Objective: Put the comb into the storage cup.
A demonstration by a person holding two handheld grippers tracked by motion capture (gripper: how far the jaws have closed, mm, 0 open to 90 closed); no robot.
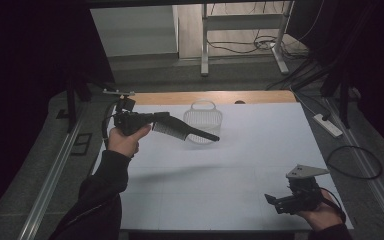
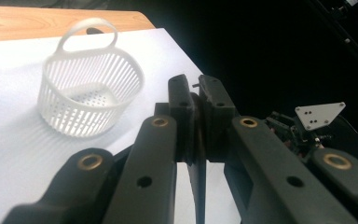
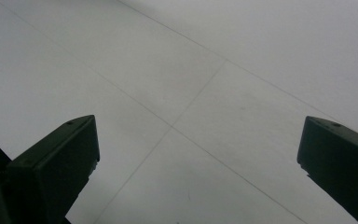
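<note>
In the high view my left gripper point(image 1: 160, 119) is raised over the table's left side, shut on the toothed end of a black comb point(image 1: 182, 130). The comb's handle reaches right, in front of a white slotted basket point(image 1: 204, 113) with a loop handle. In the left gripper view the jaws point(image 2: 198, 100) are pressed together on the comb point(image 2: 199, 184), seen edge-on, and the empty basket point(image 2: 91, 93) stands ahead to the left. My right gripper point(image 1: 272, 201) rests low at the table's front right corner. Its jaws point(image 3: 198, 140) stand wide open over bare white table.
The white table top point(image 1: 250, 150) has a wooden strip point(image 1: 180, 97) along its far edge. A power strip point(image 1: 327, 125) and a looped cable point(image 1: 355, 162) lie on the floor to the right. The right gripper's grey plate point(image 2: 319, 114) appears in the left gripper view.
</note>
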